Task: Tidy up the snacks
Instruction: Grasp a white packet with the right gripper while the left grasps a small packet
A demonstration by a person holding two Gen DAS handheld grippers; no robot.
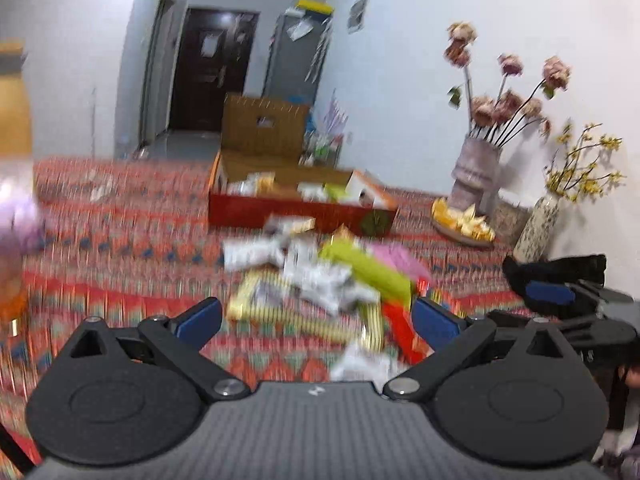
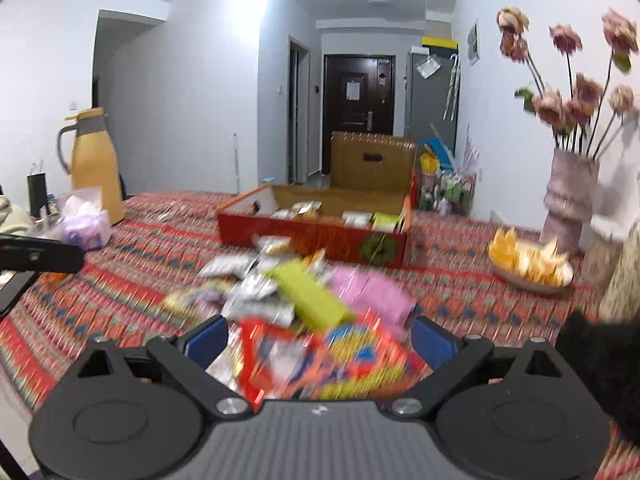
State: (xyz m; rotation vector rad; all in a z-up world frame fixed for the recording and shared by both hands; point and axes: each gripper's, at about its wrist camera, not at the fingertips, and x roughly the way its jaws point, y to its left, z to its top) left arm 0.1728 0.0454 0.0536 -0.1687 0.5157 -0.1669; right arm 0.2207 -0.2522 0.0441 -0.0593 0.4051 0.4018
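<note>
Now both my grippers hover wide apart, empty, over the snack pile point(image 2: 304, 300).
Left gripper point(image 1: 316, 318) and right gripper point(image 2: 320, 338) face blurred packets heaped on the patterned tablecloth point(image 2: 132, 240), just before the open red box point(image 2: 320, 236).

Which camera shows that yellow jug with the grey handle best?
The right wrist view: the yellow jug stands whole and fairly sharp at the table's far left, handle and lid visible. The left wrist view catches only a blurred yellow sliver at its left edge.
</note>
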